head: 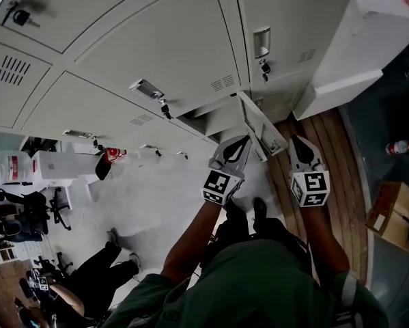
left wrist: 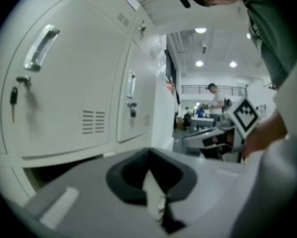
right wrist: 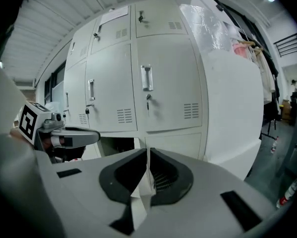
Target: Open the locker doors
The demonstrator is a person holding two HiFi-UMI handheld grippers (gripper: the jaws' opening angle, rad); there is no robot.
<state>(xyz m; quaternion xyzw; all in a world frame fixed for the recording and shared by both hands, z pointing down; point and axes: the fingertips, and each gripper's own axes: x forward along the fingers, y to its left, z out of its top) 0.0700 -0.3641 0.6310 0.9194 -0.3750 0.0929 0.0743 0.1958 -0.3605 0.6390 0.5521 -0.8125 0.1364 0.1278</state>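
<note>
A bank of pale grey lockers (head: 156, 53) fills the head view, each door with a metal handle (head: 147, 89) and a key below it. One bottom-row door (head: 262, 130) stands swung open, its dark compartment (right wrist: 116, 145) visible in the right gripper view. My left gripper (head: 238, 144) is shut and empty, just in front of that open door. My right gripper (head: 300, 145) is also shut and empty, a little to the right of the door. In the right gripper view a closed door with its handle (right wrist: 147, 77) lies straight ahead, and the left gripper (right wrist: 64, 135) shows at the left.
A white cabinet (head: 358, 53) juts out to the right of the lockers. A wooden floor strip (head: 330, 149) runs below it. A cardboard box (head: 390, 214) and a bottle (head: 399, 147) lie at the right. A person (head: 88, 275) crouches at lower left.
</note>
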